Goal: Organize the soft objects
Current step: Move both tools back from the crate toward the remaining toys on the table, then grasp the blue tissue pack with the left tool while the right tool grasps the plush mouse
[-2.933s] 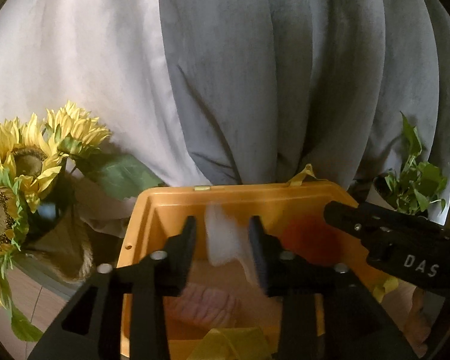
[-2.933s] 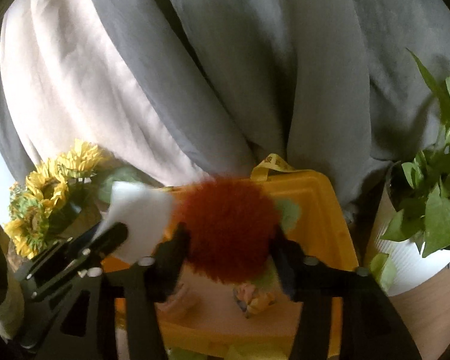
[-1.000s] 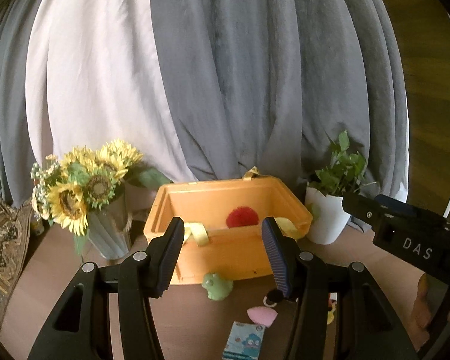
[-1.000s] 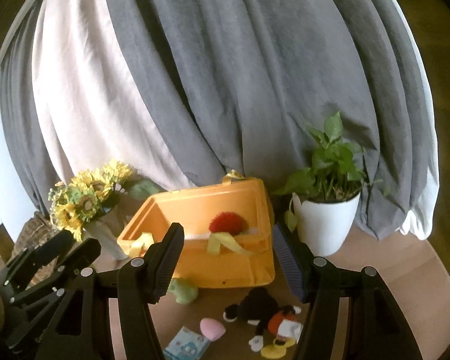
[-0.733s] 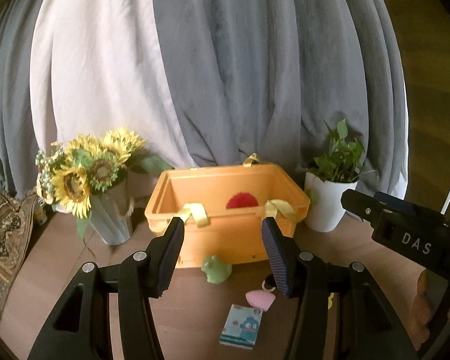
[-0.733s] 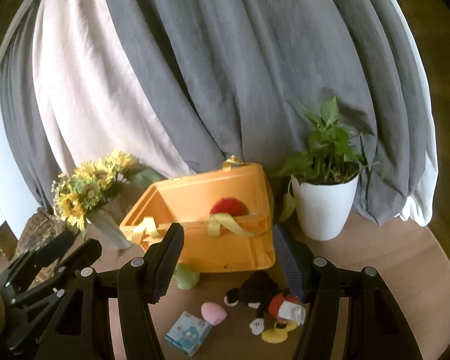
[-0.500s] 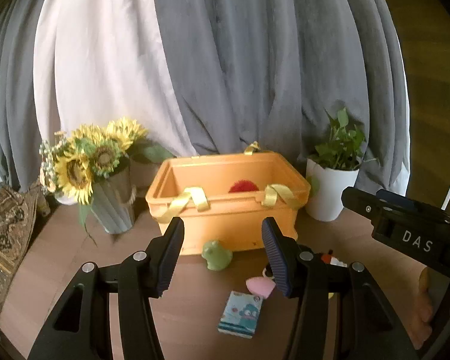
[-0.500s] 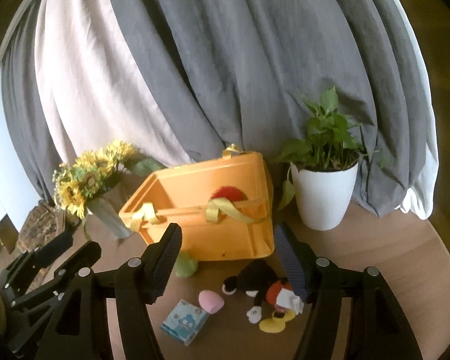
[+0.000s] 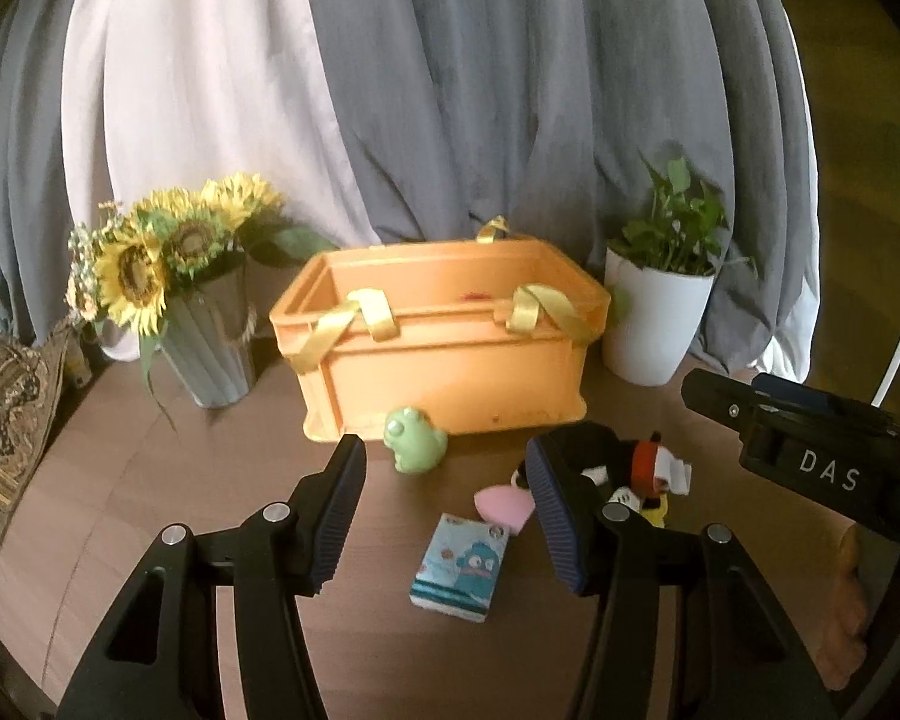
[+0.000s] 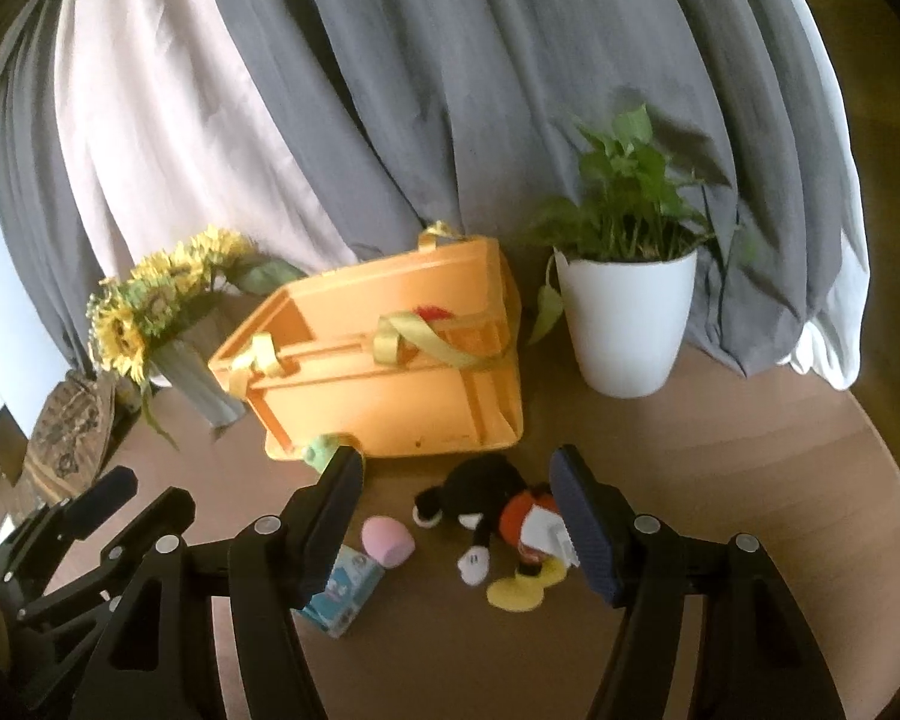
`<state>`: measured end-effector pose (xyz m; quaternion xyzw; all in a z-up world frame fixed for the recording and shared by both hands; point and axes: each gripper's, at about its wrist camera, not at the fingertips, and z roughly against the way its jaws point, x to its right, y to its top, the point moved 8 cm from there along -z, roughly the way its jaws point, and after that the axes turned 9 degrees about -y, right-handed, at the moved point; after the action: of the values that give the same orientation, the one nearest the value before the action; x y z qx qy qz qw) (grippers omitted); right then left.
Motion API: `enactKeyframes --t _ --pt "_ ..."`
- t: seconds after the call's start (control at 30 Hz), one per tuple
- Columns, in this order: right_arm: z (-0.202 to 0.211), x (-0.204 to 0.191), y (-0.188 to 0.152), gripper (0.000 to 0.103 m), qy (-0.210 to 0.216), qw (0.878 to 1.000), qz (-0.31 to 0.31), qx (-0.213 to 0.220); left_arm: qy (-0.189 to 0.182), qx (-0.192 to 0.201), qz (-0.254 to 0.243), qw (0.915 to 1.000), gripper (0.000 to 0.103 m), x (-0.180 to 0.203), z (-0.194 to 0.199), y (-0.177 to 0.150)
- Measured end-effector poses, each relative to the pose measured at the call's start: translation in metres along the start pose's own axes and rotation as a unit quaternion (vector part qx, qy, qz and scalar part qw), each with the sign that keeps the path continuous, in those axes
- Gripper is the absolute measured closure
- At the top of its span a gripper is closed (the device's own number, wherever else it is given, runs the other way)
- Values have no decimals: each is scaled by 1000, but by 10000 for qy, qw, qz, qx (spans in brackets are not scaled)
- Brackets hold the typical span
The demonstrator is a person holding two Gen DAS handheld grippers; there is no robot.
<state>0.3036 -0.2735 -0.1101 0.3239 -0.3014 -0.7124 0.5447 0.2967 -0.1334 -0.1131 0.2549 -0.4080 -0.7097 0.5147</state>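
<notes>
Gaping with nothing between their pads, both grippers hang above the wooden table [image 9: 150, 480]; the left gripper [image 9: 444, 501] holds its jaws spread, and the right gripper [image 10: 456, 507] has just been opening its jaws wider, also around nothing

Taking the orange crate [image 9: 450, 372] as landmark: a green frog toy [image 9: 414, 441] sits touching its front wall, a pink puff [image 9: 501, 501] and a blue tissue pack [image 9: 459, 567] lie further out in front, and a black mouse doll [image 10: 486, 510] sprawls on its side in front of the right corner. A red fuzzy ball [image 10: 432, 312] peeks over the rim inside the crate. Sunflowers in a vase [image 9: 210, 336] stand left of the crate, a potted plant [image 9: 654, 318] right, grey curtains [image 9: 480, 90] behind
</notes>
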Motion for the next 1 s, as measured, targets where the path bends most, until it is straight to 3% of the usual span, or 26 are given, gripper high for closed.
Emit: enactKeyframes --t 0.77,1.0 --pt "-57 16 -56 37 -219 9962 307 -785 -17 -1032 184 9945 48 -1 -59 -71" --pt "-72 20 -57 37 -323 9960 291 -778 13 -1258 240 9918 48 -5 -77 -82"
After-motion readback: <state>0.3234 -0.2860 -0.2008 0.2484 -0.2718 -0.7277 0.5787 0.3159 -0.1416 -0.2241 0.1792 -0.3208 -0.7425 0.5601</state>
